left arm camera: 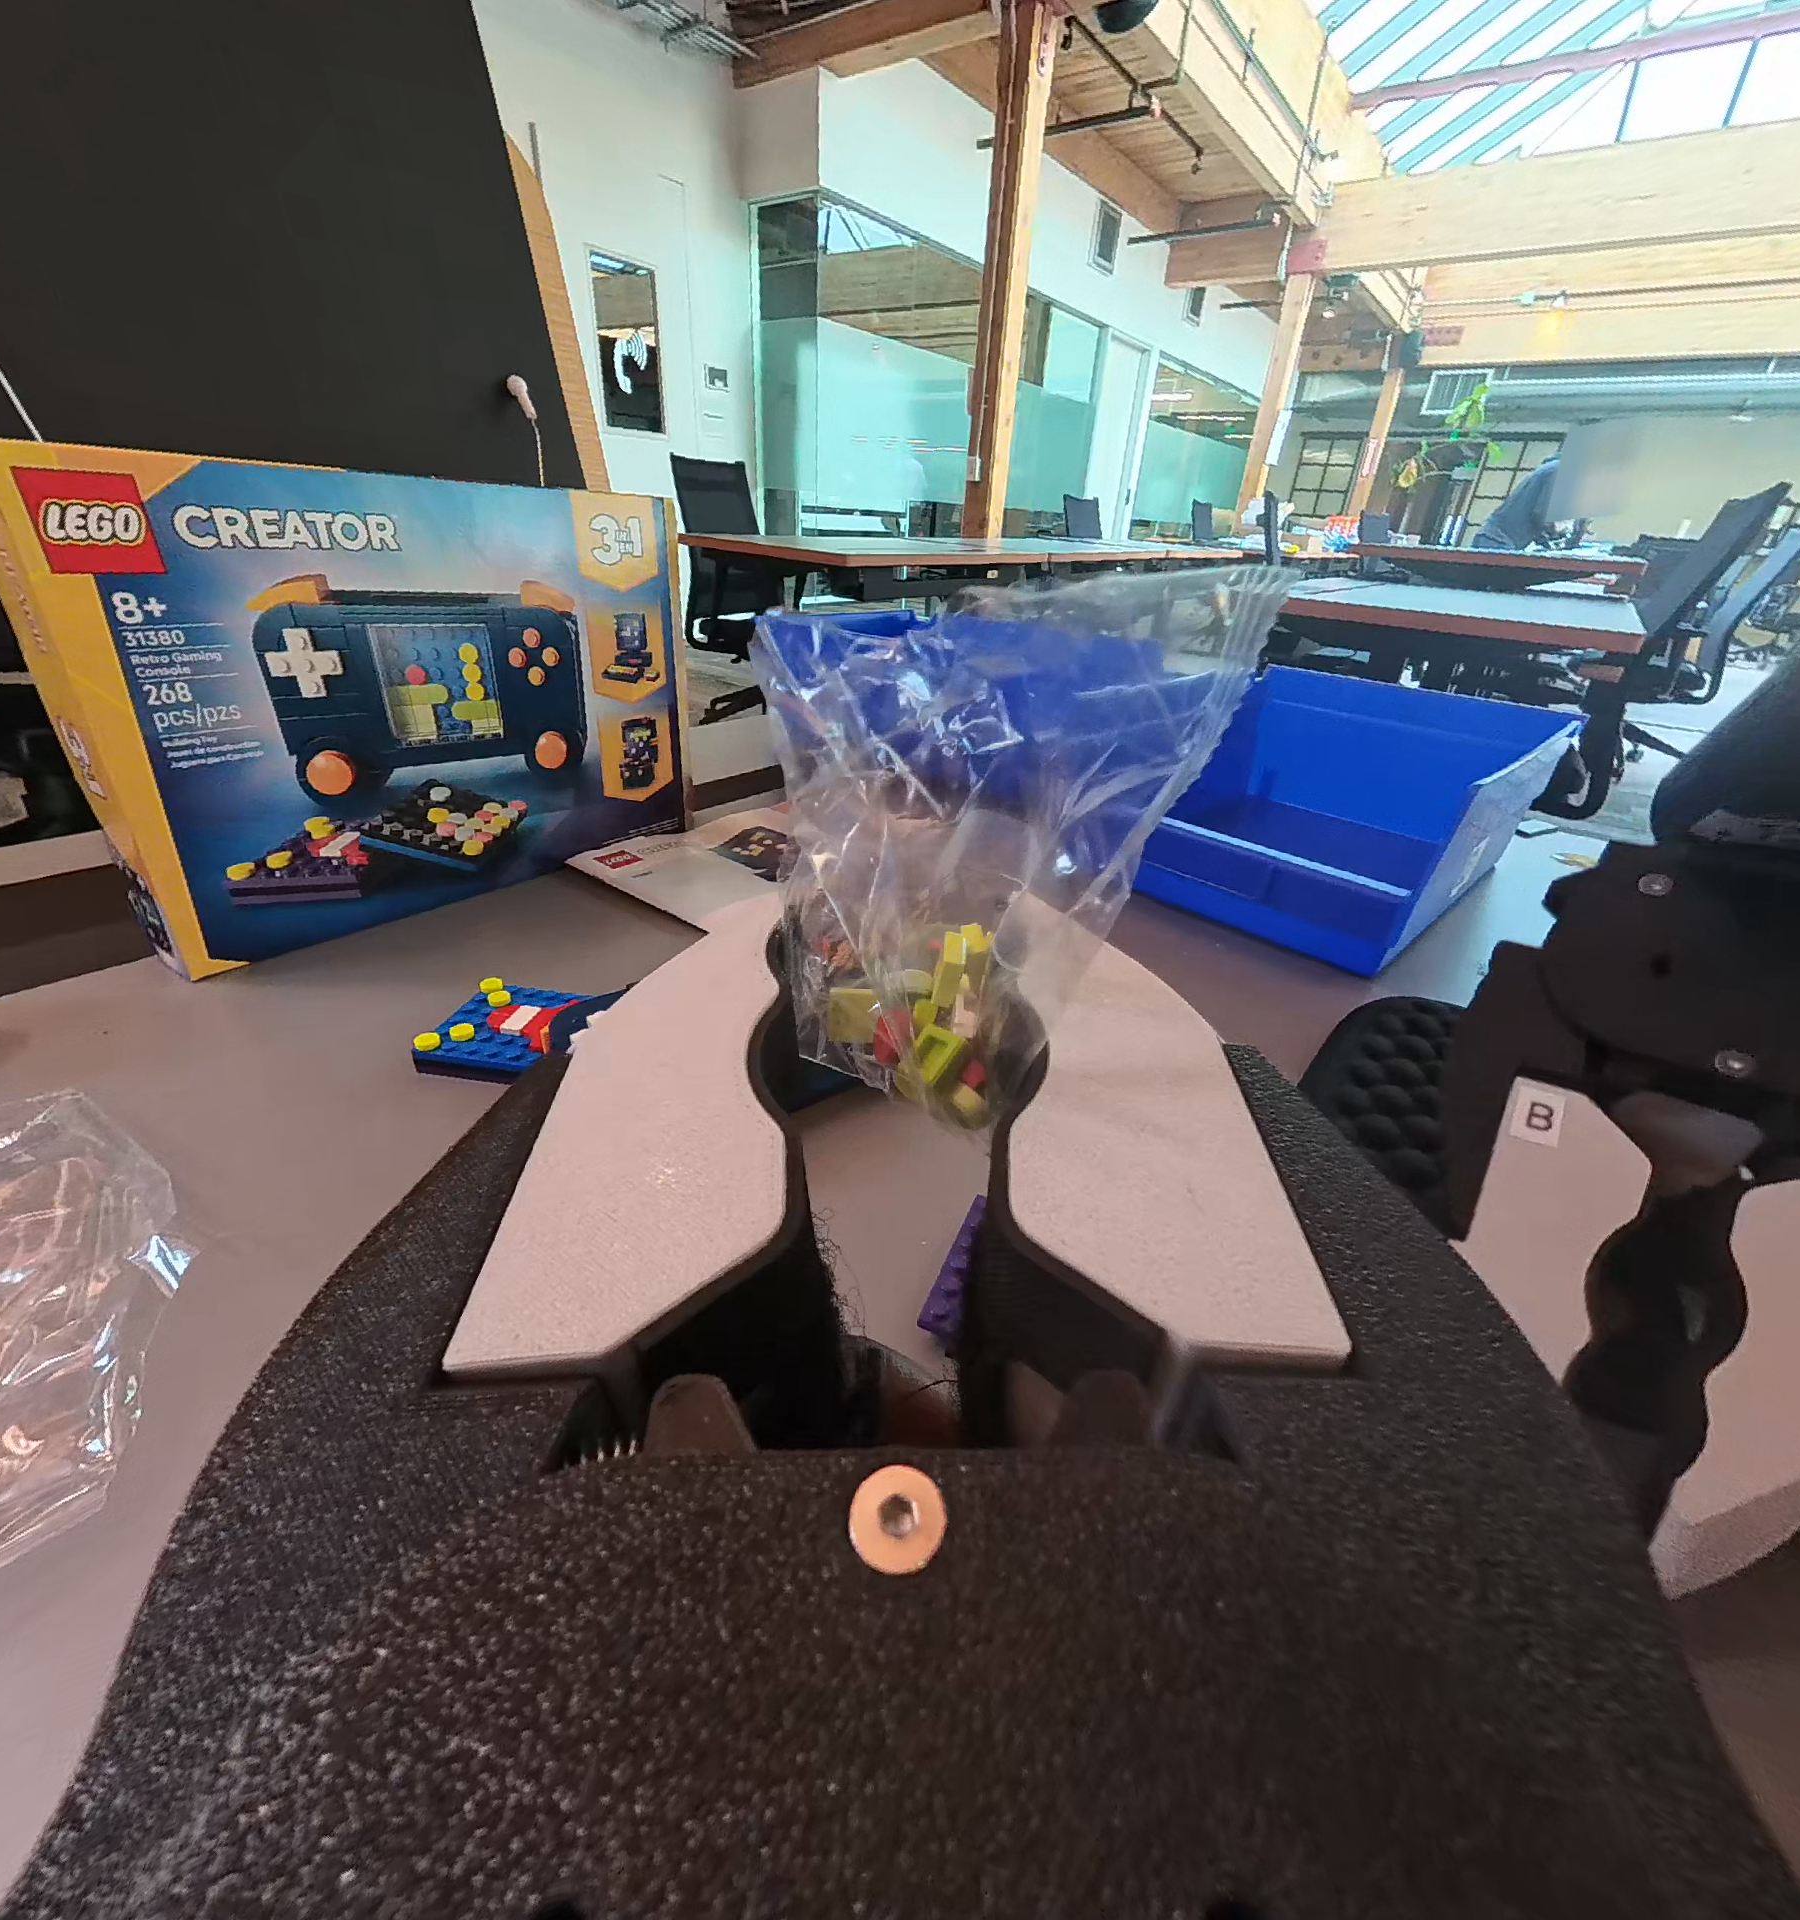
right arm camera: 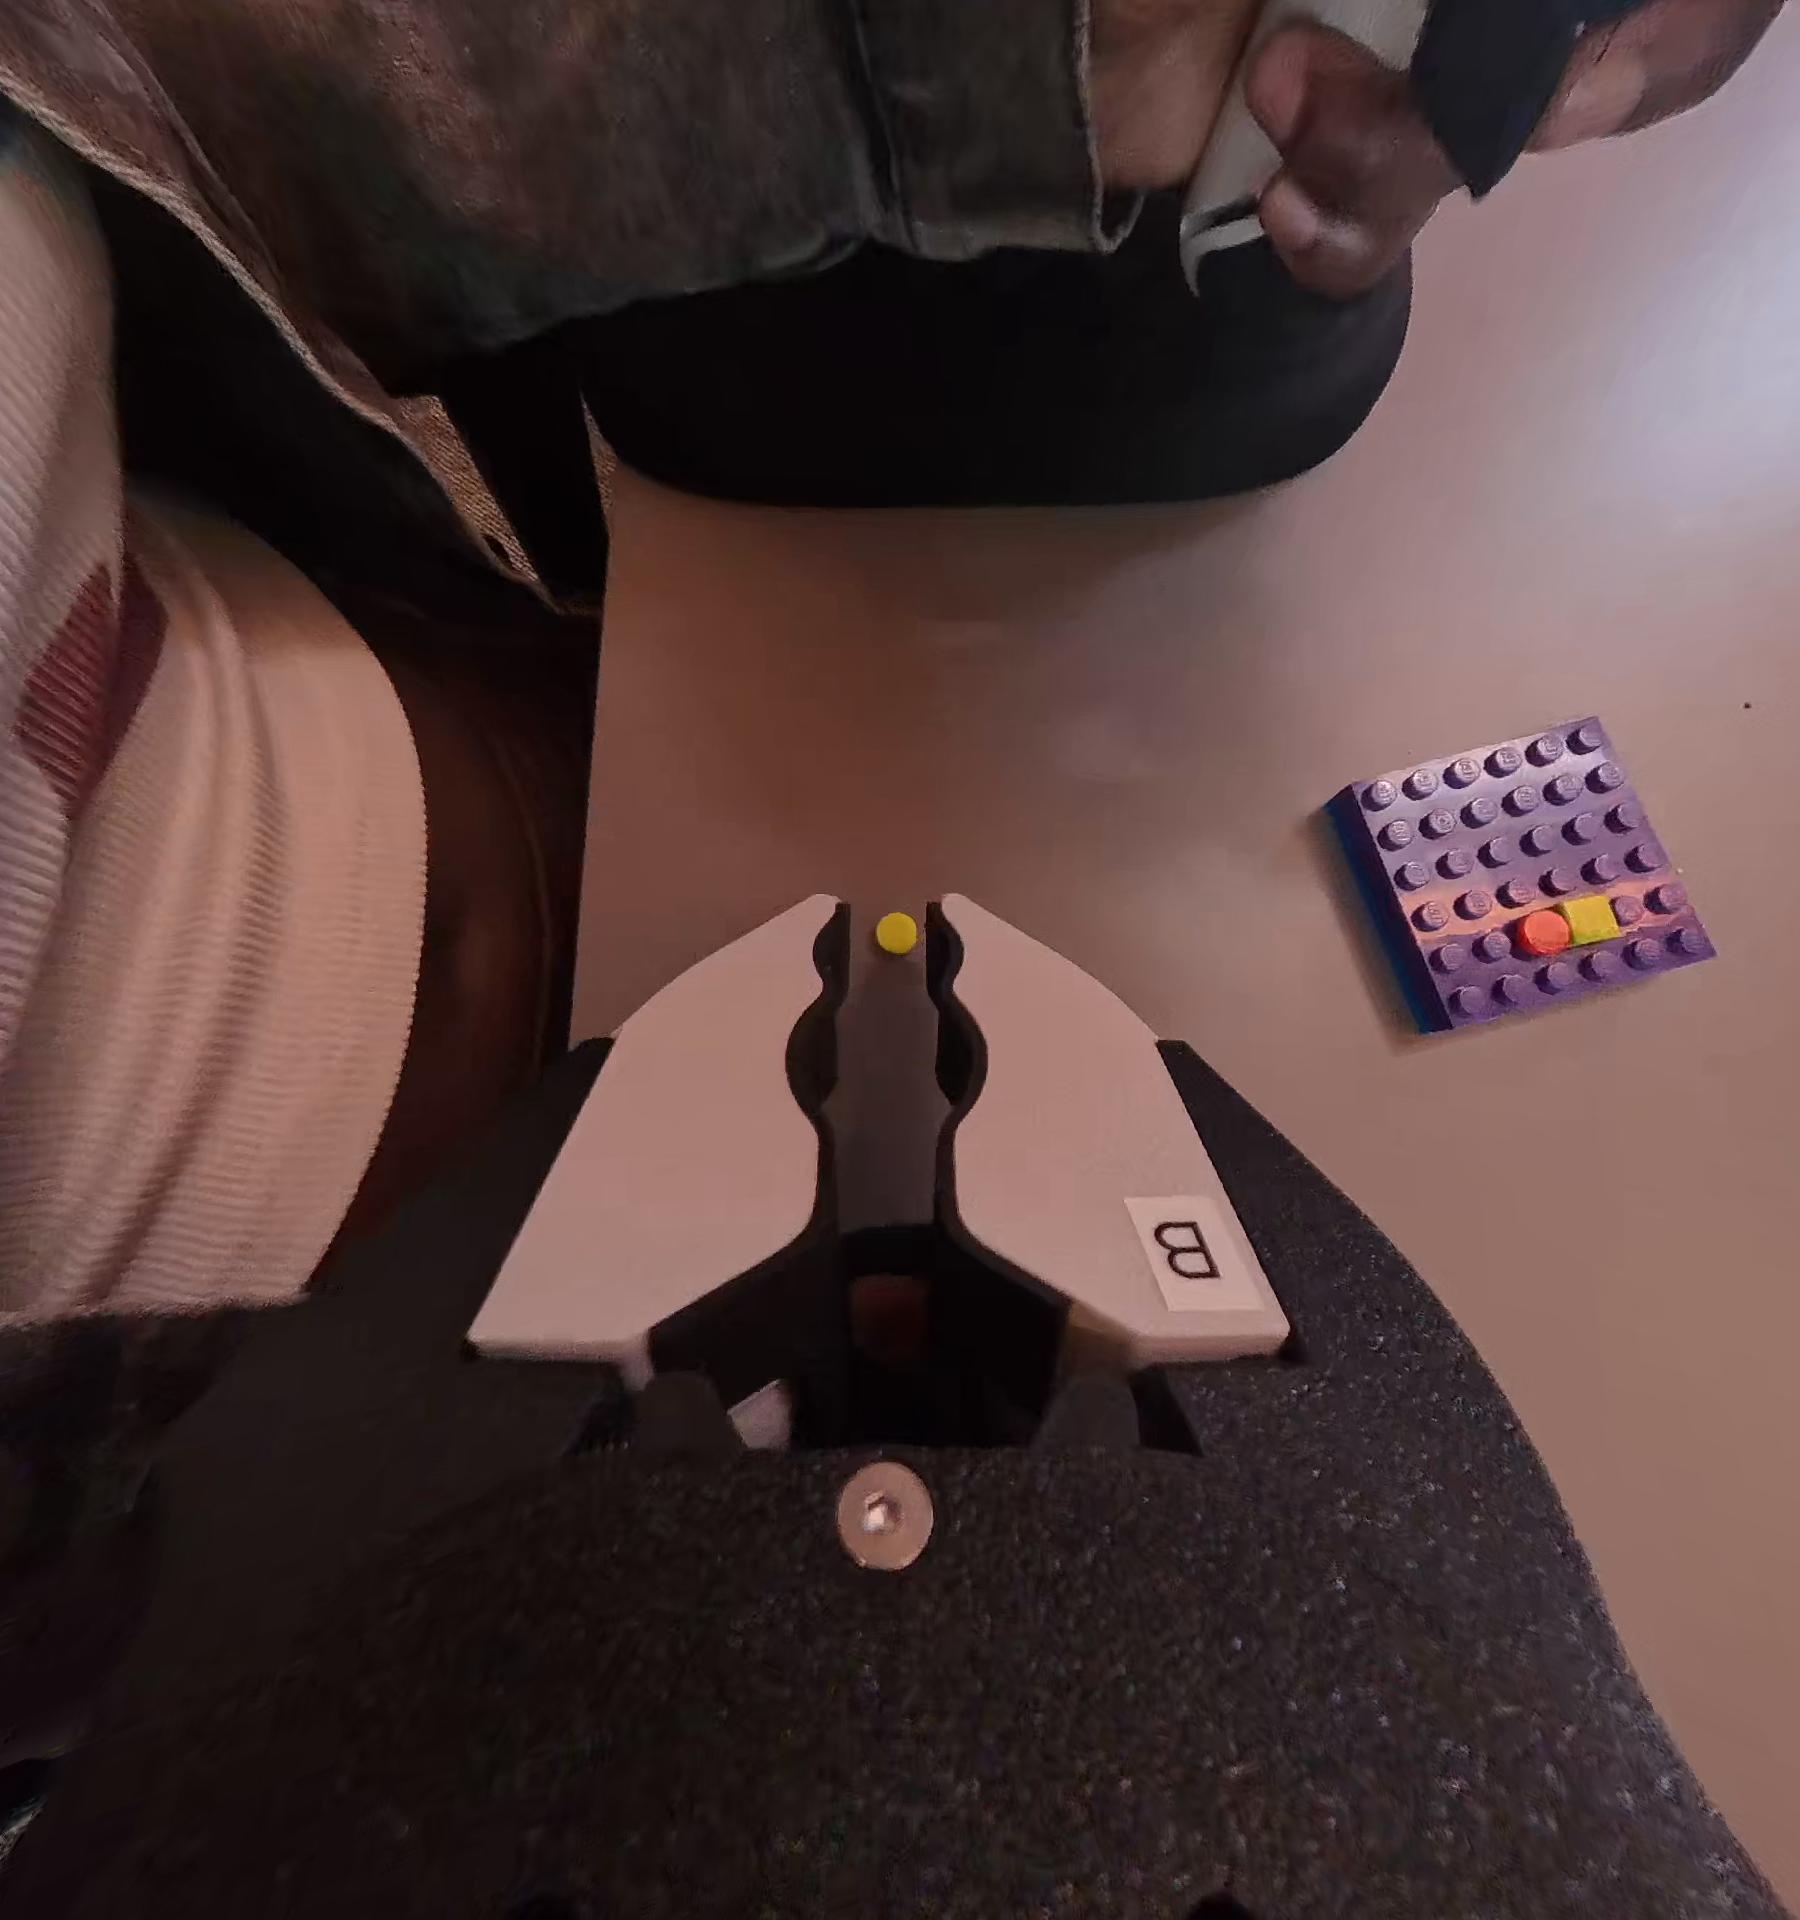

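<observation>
Up front in the left wrist view, the left claw [left arm camera: 901,997] is closed on a clear plastic bag [left arm camera: 989,831], whose lower end sits pinched between the two grey fingers [left arm camera: 647,1153]. Small loose bricks, mostly lime-yellow with some red, have gathered in the bag's bottom corner, and the bag stands up above the fingers. Beyond it on the grey table [left arm camera: 304,1122] are two blue bins [left arm camera: 1343,821], one behind the bag and one to its right. At far left stands a boxed building-toy set [left arm camera: 335,707], with a printed booklet [left arm camera: 688,862] lying flat just right of it. A blue studded plate with yellow, red and white pieces [left arm camera: 501,1029] lies near the left finger. A crumpled empty bag [left arm camera: 34,1320] rests at the near left edge. A purple plate edge [left arm camera: 953,1288] shows under the fingers.

Over in the right wrist view, the right claw [right arm camera: 896,914] points down at the table with its fingers slightly apart, and a small yellow round piece [right arm camera: 896,932] sits between the tips; whether they touch it cannot be told. To the right, well apart, lies a purple studded plate [right arm camera: 1519,873] carrying an orange round piece [right arm camera: 1543,933] touching a yellow square tile [right arm camera: 1592,920]. A person's hand [right arm camera: 1332,177] shows at far right.
</observation>
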A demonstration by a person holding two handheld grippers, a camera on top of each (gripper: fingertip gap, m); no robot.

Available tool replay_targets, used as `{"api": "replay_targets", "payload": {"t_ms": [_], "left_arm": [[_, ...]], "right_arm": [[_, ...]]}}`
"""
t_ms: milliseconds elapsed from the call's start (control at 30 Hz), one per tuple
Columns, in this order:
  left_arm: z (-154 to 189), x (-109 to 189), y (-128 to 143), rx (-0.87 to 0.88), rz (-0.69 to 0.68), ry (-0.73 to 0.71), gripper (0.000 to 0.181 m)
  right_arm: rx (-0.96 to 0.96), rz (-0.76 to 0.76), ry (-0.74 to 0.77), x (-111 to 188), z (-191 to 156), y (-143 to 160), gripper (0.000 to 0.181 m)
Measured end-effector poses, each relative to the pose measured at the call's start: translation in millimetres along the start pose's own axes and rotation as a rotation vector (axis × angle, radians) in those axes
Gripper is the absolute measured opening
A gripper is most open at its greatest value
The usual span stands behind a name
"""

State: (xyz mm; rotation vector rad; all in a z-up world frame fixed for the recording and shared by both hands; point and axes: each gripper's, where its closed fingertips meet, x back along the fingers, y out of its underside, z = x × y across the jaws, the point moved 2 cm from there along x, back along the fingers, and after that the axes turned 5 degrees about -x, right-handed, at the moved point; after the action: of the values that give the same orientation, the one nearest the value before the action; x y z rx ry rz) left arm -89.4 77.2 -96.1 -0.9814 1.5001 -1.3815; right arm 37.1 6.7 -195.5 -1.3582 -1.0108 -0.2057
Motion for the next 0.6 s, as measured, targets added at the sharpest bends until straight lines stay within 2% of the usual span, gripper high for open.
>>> {"api": "replay_targets", "payload": {"t_ms": [200, 267, 400, 500, 600], "left_arm": [[5.4, -1.6, 1.0, -0.027, -0.009, 0.028, 0.034], [7.4, -1.9, 0.8, -0.039, -0.009, 0.038, 0.034], [14.7, -2.2, -1.6, -0.059, 0.012, 0.083, 0.034], [26.0, -2.8, -4.6, -0.081, 0.041, 0.149, 0.033], [36.0, -3.2, -4.9, -0.115, 0.051, 0.201, 0.033]], "right_arm": [[0.022, -0.057, 0.018, -6.8, -0.2, 5.7, 0.014], [0.037, -0.078, 0.047, -8.7, 2.0, 7.2, 0.007], [0.094, -0.074, 0.051, -7.7, 1.7, 5.4, 0.007], [0.128, 0.125, 0.088, 18.1, 11.9, -28.9, 0.007], [0.139, 0.449, 0.168, 72.5, 25.1, -89.2, 0.006]]}}
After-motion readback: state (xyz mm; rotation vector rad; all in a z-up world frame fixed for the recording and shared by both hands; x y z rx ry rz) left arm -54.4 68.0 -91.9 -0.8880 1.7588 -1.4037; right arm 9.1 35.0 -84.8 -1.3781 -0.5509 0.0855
